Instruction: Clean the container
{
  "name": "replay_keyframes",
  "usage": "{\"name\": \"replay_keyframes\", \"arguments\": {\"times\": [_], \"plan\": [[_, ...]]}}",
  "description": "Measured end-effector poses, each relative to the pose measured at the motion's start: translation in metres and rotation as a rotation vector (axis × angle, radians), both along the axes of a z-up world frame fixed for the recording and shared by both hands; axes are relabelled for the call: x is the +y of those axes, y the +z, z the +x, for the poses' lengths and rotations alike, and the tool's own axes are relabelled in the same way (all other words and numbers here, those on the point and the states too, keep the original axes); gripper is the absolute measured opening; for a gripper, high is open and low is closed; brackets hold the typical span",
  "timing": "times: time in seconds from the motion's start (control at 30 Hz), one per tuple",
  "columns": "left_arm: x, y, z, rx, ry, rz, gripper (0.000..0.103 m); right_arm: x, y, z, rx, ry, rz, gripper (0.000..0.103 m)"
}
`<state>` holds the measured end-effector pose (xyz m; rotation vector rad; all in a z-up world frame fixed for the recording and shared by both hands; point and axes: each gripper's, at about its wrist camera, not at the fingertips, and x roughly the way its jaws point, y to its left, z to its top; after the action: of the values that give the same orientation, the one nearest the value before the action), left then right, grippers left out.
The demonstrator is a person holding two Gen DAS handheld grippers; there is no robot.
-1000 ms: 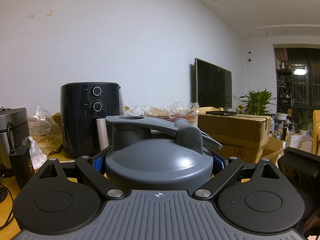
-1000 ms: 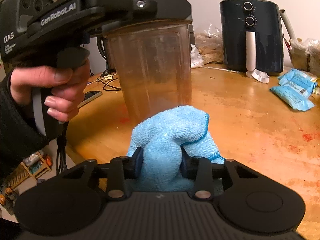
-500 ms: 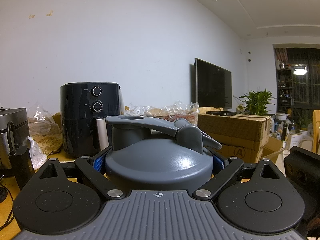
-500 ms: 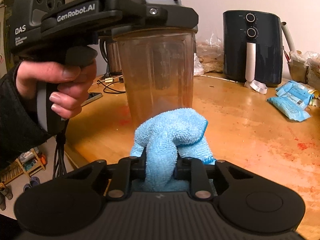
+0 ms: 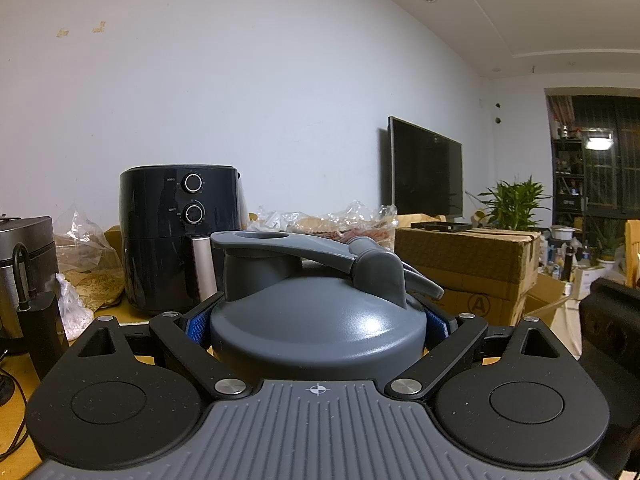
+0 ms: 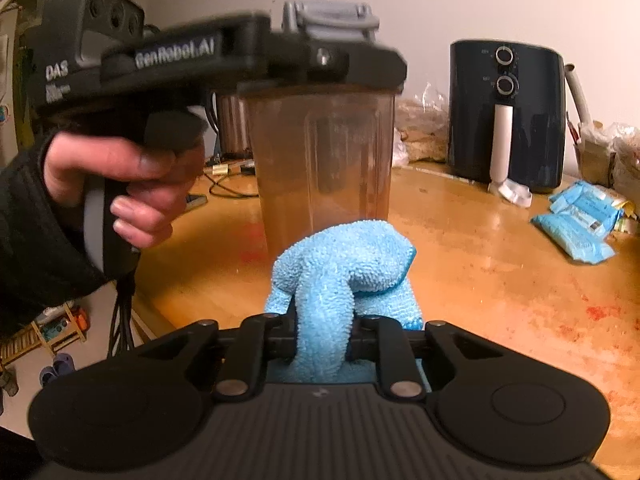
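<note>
so the container (image 6: 320, 160) stands upright on the table (image 6: 480, 264), its lid (image 5: 316, 320) on top and clamped between the left gripper (image 5: 316, 324) fingers. the cloth (image 6: 340, 276) sits in front of the container, down by its base, pinched in the right gripper (image 6: 324, 340). the air fryer (image 6: 508, 112) is behind and to the right, by the wall, with wipe packs (image 6: 576, 224) further right of it on the table. cables (image 6: 224, 184) lie to the container's left. a hand (image 6: 128, 184) is left of the container, on the left gripper's handle.
</note>
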<state>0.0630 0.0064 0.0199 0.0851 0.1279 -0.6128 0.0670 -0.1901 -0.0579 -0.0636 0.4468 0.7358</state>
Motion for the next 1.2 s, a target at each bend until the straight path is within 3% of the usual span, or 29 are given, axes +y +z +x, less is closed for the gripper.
{"name": "replay_keyframes", "arguments": {"times": [0.97, 1.2], "plan": [[-0.001, 0.001, -0.001, 0.004, -0.004, 0.006, 0.096, -0.015, 0.046, -0.022, -0.212, -0.016, 0.185, 0.012], [-0.001, 0.0, -0.001, 0.002, -0.006, 0.003, 0.095, -0.018, 0.045, -0.023, -0.216, -0.02, 0.227, 0.012]]}}
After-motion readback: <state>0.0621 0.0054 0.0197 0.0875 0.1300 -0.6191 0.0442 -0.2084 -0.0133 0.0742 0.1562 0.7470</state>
